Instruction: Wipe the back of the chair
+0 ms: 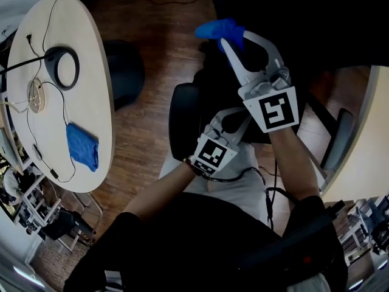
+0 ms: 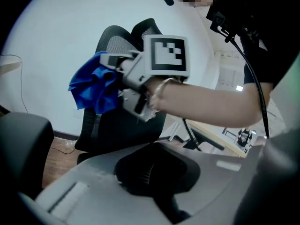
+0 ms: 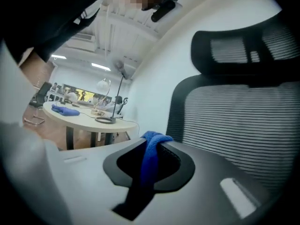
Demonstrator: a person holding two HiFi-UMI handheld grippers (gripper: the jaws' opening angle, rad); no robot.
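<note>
Blue cloth (image 1: pixel 219 28) pinched in right claw (image 1: pixel 226 41) at mesh chair back (image 3: pixel 243 116); left claw (image 2: pixel 156 146) closed, empty; wiping seemingly just underway, most left

A black office chair (image 3: pixel 243 121) with a ribbed mesh back and a separate mesh headrest (image 3: pixel 243 46) stands upright on the wood floor (image 2: pixel 56 149). A crumpled bright-blue cloth (image 2: pixel 91 86) (bunched rather than folded) is pinched between the jaws of the right gripper (image 1: pixel 233 40). It is held up against the side edge of the chair's back, just below the headrest, though whether it touches the mesh cannot be told.
</note>
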